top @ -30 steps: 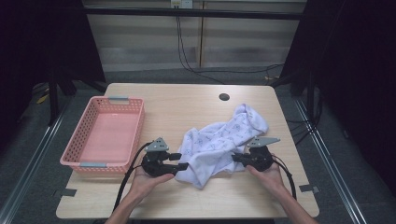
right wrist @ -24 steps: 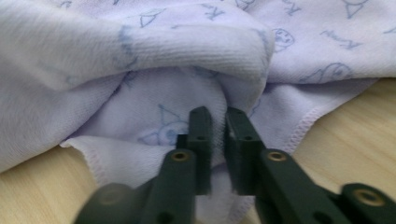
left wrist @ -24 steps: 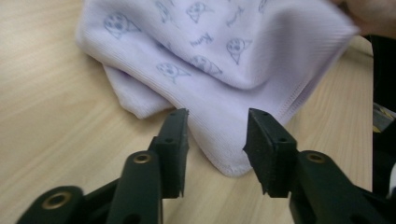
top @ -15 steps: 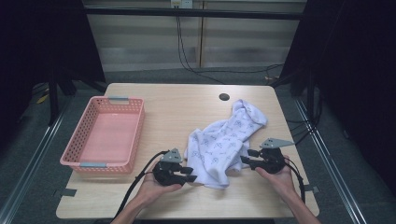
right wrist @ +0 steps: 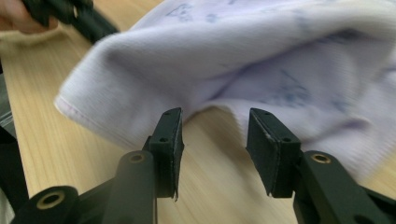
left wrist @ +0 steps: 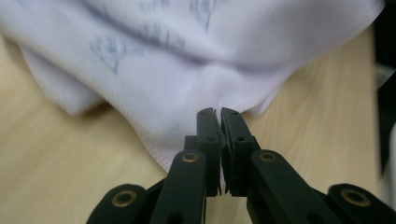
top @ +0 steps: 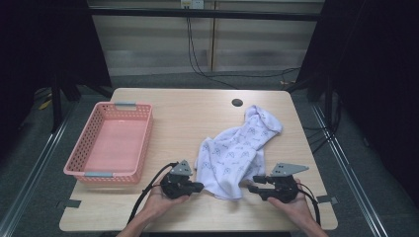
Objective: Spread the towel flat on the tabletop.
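Left gripper: its jaws, apart a second ago, have just been closing and now pinch the towel's near edge.
Right gripper: its jaws have let go and stand apart, pulled off to the right of the cloth.
Towel: bunched narrower, its near end drawn in.

- White towel with a faint blue printed motif
- Pink plastic basket, grey handles
- Light wood-grain table
- Black grippers, grey plates
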A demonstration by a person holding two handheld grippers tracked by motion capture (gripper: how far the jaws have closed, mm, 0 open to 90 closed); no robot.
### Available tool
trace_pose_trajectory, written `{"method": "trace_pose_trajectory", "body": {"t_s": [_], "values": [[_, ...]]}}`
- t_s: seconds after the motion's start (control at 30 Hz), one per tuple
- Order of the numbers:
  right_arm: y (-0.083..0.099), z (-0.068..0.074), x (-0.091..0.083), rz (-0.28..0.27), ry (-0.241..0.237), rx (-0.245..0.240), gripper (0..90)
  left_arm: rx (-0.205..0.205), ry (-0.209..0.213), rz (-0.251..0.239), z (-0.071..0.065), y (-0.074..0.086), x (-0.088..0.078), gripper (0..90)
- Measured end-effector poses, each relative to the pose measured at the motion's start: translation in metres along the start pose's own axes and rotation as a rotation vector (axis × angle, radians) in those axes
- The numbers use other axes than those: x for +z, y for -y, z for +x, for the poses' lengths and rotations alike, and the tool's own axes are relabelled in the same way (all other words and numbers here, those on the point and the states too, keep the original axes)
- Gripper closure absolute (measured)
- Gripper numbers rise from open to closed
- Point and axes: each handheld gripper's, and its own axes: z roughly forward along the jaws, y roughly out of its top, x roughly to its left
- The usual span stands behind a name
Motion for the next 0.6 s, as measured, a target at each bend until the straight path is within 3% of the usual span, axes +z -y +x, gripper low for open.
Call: {"method": "trace_pose_trajectory", "body": {"t_s": [0.07,0.17,0.27,0.3,0.4,0.5,0.6], "values": [[-0.004,0.005,0.008,-0.001,-0.021,-0.022,56.4,-0.030,0.008,-0.101,0.003,-0.007,-0.014,87.2],[-0.012,0.012,0.017,-0.006,-0.034,-0.039,57.8,-0.047,-0.041,-0.209,0.009,-0.016,-0.037,87.3],[-0.018,0.015,0.025,-0.011,-0.046,-0.053,57.6,-0.053,-0.093,-0.247,0.016,-0.018,-0.055,87.3],[-0.022,0.015,0.030,-0.015,-0.054,-0.057,57.2,-0.072,-0.110,-0.272,0.021,-0.016,-0.064,87.3],[-0.027,0.017,0.041,-0.010,-0.069,-0.063,56.7,-0.082,-0.140,-0.284,0.026,-0.014,-0.072,87.3],[-0.031,0.022,0.054,0.000,-0.090,-0.075,56.8,-0.130,-0.168,-0.340,0.035,-0.009,-0.085,87.3],[-0.032,0.025,0.062,0.007,-0.108,-0.081,56.9,-0.132,-0.205,-0.334,0.039,-0.005,-0.092,87.3]]}}
